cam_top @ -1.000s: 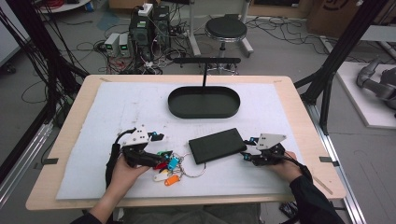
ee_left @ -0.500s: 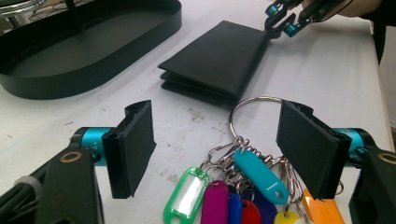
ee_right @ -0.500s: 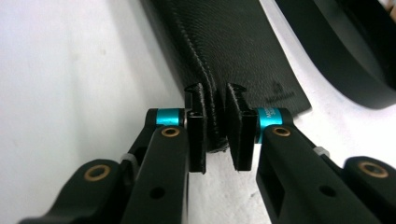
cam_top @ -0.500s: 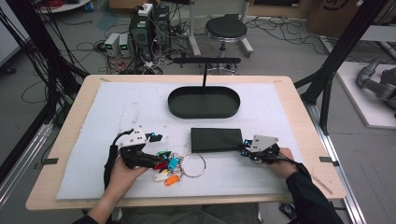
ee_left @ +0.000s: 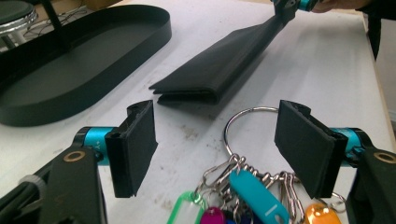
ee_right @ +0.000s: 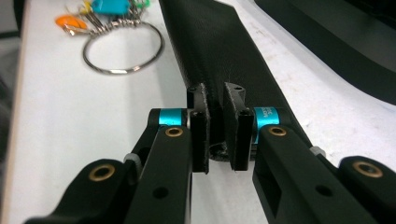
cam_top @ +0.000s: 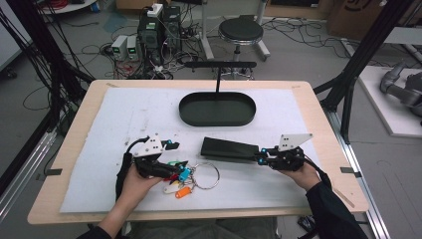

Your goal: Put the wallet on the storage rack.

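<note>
Right gripper view, jaws clamping black wallet (ee_right: 219, 51)

Bare table (cam_top: 124, 114) lies open far left and near right; the oval tray (cam_top: 217, 108), wallet (cam_top: 230, 149) and key bunch (cam_top: 186, 177) block the middle.

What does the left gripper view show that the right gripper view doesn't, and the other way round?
Left gripper view: the left tool, jaws wide open either side of the key ring, and a stool.
Right gripper view: the right tool seen close, its jaws just closed further, pinching the end of the wallet.
Both: wallet, key ring, coloured tags, dark oval tray.
</note>
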The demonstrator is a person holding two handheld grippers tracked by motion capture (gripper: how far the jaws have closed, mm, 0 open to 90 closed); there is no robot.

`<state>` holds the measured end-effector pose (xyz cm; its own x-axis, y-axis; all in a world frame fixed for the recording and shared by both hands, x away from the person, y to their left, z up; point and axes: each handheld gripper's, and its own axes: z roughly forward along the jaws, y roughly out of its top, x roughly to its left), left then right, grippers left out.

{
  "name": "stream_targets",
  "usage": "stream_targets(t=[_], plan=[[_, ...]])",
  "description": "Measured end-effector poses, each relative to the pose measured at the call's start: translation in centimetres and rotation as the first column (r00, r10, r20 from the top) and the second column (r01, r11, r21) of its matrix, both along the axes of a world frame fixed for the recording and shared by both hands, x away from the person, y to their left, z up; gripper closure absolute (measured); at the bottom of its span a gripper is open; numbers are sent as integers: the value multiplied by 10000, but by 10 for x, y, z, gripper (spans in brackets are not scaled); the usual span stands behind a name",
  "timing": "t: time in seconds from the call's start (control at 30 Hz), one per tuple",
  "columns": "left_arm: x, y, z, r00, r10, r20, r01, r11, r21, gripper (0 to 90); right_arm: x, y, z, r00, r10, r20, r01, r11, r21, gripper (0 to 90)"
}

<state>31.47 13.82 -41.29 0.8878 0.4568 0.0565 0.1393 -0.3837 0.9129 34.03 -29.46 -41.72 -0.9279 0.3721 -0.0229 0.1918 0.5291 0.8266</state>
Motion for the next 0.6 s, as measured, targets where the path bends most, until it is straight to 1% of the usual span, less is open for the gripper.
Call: stream_targets(t=[0.03,0.07,0.1,0.17,0.2,0.23,0.33,0.4,0.43,0.47,0.5,0.6], plan=[[1,-4,1,9999,-61,104,59,9999,119,293,0,0,1,9999,64,-115,-63,9999,124,827],[1,-4,1,9999,-61,104,59,9999,119,296,0,0,1,9999,64,-115,-63,9999,124,827],[2,-10,2,9995,-100,299,88,9992,377,298,1,-2,3,9995,128,-302,-113,9989,464,827],[5,-16,2,9988,-128,477,98,9980,623,308,1,-3,5,9994,42,-355,-19,9980,634,828],[5,-16,2,9988,-128,477,98,9980,623,311,1,-3,5,9994,42,-355,-19,9980,634,828],[9,-24,2,9980,-141,613,84,9957,927,314,1,-4,5,9988,7,-486,29,9972,747,827],[16,-38,2,9935,-110,1137,-82,9858,1675,341,2,-4,5,9984,3,-566,42,9968,794,826],[22,-47,1,9918,-192,1265,-63,9802,1980,354,2,-4,5,9979,-22,-645,76,9964,844,826],[25,-50,-1,9911,-241,1311,-40,9777,2102,365,2,-5,6,9982,-74,-593,125,9962,857,826],[26,-53,-3,9911,-268,1306,-22,9761,2172,372,2,-6,6,9977,-95,-677,155,9959,893,825],[28,-56,-4,9904,-354,1336,38,9732,2300,381,3,-7,6,9979,-105,-643,165,9955,929,825],[31,-62,-9,9880,-574,1432,179,9647,2629,417,4,-9,6,9968,-216,-764,295,9942,1035,824]])
